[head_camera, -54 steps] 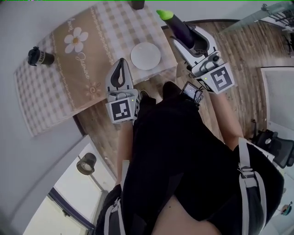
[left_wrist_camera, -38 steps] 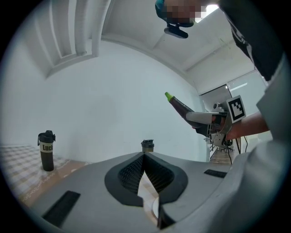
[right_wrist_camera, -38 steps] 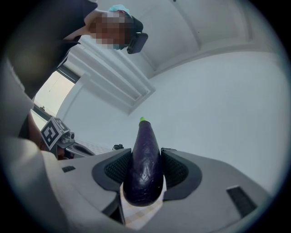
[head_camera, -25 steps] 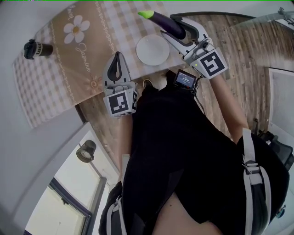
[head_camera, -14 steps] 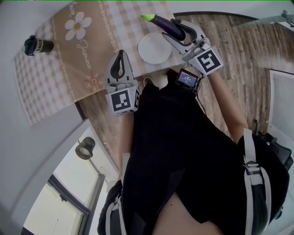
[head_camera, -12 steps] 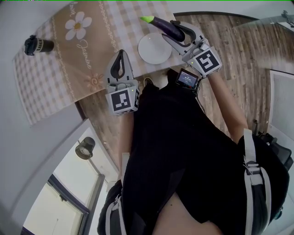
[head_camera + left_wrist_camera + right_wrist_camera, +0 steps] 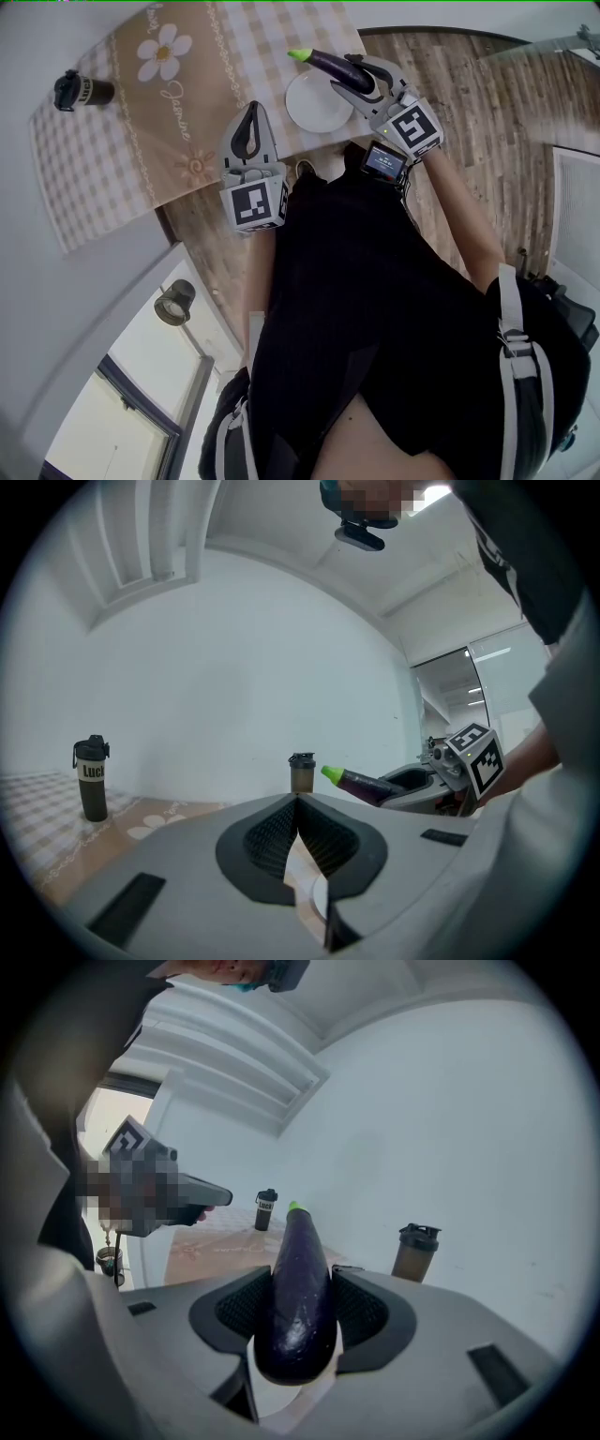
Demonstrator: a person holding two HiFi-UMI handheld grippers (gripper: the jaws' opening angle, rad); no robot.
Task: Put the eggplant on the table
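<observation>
A dark purple eggplant (image 7: pixel 330 66) with a green stem end is clamped in my right gripper (image 7: pixel 364 77) and held above the white plate (image 7: pixel 314 103) near the table's front edge. In the right gripper view the eggplant (image 7: pixel 298 1290) runs lengthwise between the jaws, stem pointing away. My left gripper (image 7: pixel 250 128) is shut with nothing in it, its tip over the front edge of the tablecloth (image 7: pixel 169 122). From the left gripper view the eggplant (image 7: pixel 359 782) shows at the right, sticking out of the other gripper.
A black bottle (image 7: pixel 82 91) stands at the table's far left; a brown shaker cup (image 7: pixel 415 1252) stands at the back. The table (image 7: pixel 112 169) has a checked cloth with a flower print. Wooden floor (image 7: pixel 487 103) lies to the right.
My right gripper has carried the eggplant leftward and down from beyond the table's right edge to over the white plate. The left gripper has barely moved.
</observation>
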